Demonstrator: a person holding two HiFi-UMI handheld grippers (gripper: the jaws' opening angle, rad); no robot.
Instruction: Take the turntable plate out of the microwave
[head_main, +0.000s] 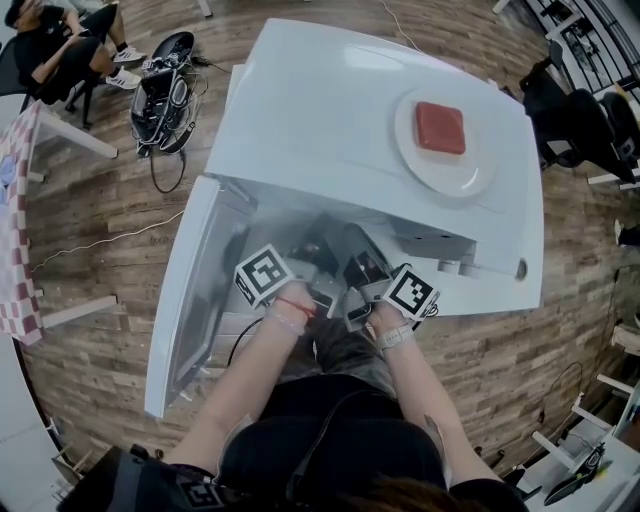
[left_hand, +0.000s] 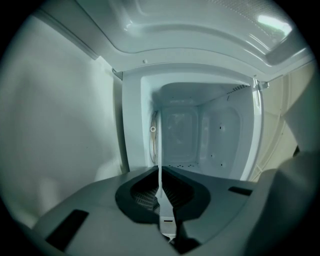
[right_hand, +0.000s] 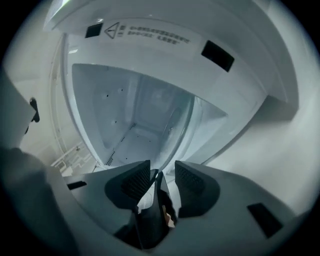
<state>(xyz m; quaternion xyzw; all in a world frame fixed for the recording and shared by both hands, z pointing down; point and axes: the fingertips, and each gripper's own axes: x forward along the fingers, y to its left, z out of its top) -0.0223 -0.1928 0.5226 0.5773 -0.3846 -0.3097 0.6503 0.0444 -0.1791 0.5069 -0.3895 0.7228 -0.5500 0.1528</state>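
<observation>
Glass plate (left_hand: 159, 176) edge-on, clamped in left tool (left_hand: 161, 196).

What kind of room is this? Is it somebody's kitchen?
Probably not a kitchen, more like a lab or workroom. The microwave has bare wood floor all round it, a heap of cables lies on that floor, and a person sits on a chair nearby.

I am logging a white plate (head_main: 446, 173) carrying a red square block (head_main: 440, 127). On the wooden floor (head_main: 90, 200), black gear and cables (head_main: 163, 95) are lying near a seated person (head_main: 52, 50). A checkered cloth (head_main: 15, 250) is hanging at the left edge.
</observation>
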